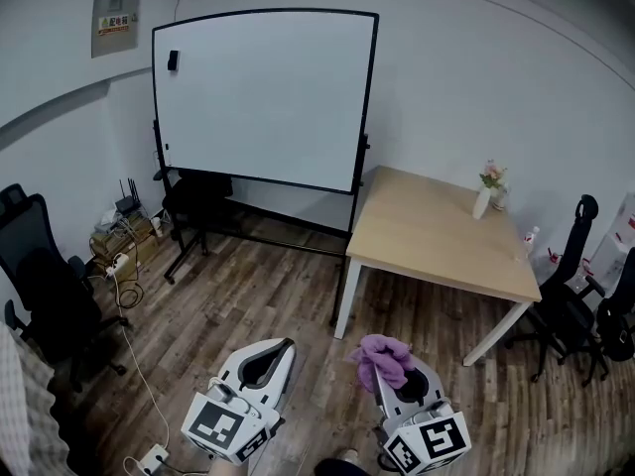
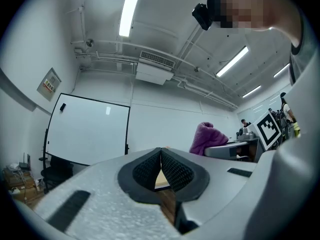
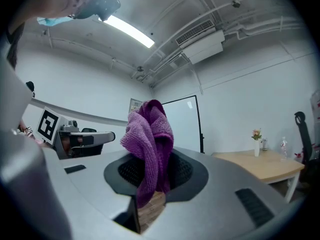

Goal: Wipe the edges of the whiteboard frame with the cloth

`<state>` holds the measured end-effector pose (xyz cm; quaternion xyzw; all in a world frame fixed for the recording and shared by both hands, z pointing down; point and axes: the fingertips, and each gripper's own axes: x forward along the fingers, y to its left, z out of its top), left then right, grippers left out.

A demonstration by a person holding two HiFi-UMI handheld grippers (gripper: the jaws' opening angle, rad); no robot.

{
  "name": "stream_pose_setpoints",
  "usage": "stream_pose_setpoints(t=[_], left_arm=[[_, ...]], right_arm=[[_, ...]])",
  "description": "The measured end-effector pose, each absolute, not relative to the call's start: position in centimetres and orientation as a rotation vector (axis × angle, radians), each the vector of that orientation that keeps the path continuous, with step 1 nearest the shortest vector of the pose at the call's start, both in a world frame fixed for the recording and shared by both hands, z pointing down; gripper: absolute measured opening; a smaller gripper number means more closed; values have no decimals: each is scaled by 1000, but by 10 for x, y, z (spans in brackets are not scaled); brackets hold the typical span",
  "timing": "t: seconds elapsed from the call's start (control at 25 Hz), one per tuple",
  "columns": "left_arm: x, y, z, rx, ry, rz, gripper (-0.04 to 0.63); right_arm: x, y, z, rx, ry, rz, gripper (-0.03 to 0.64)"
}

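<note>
A whiteboard (image 1: 263,97) with a thin black frame (image 1: 366,107) stands on a black wheeled stand across the room; it also shows far off as the whiteboard (image 2: 87,129) and the whiteboard (image 3: 187,124) in the gripper views. My right gripper (image 1: 395,365) is low at the bottom centre-right, shut on a purple cloth (image 1: 382,357), and the cloth (image 3: 149,144) bunches up above its jaws. My left gripper (image 1: 268,360) is beside it, shut and holding nothing. In the left gripper view the pads (image 2: 172,170) meet at the tips.
A light wooden table (image 1: 442,236) with a small vase of flowers (image 1: 486,191) stands right of the board. Black office chairs sit at the left (image 1: 40,286) and right (image 1: 575,305). Cables, a power strip (image 1: 151,456) and a box with a router (image 1: 124,234) lie at the left.
</note>
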<state>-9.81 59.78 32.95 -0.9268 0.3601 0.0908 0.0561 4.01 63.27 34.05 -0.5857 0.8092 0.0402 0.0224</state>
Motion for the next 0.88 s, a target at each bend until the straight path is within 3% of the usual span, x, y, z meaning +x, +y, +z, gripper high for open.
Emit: stream_pose_setpoints(t=[0.88], left_arm=[[-29,423,309,-2781,1081,297,17]], right_arm=[[101,451,326,-1744,2508,184,90]])
